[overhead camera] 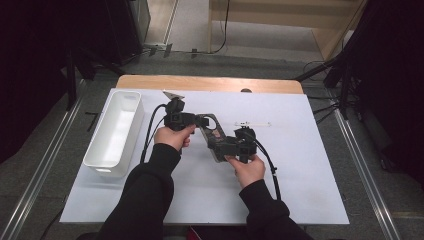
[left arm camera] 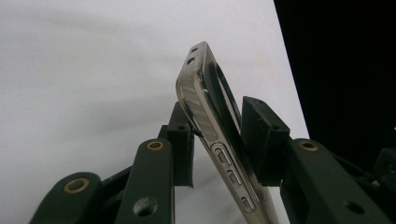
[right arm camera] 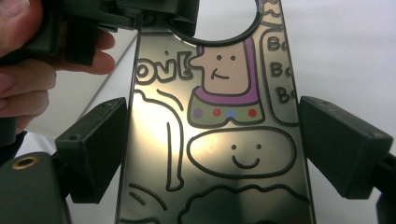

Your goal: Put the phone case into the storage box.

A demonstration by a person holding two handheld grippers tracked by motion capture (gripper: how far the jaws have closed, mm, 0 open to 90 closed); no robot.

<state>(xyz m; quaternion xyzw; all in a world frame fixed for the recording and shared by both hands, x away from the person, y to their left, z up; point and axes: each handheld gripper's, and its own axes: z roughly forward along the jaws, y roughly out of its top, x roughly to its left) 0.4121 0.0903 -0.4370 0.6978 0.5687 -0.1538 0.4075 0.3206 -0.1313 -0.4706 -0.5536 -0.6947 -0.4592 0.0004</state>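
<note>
Phone case (overhead camera: 212, 134) slanting between both: far end pinched across its thickness in left gripper (overhead camera: 200, 121), near end clamped across its width by right gripper (overhead camera: 226, 147).

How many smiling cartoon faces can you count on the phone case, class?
2 on the phone case: upper face on the purple-collared figure below the round cutout; lower face in the blob midway between the claw pads. More may be hidden.
</note>
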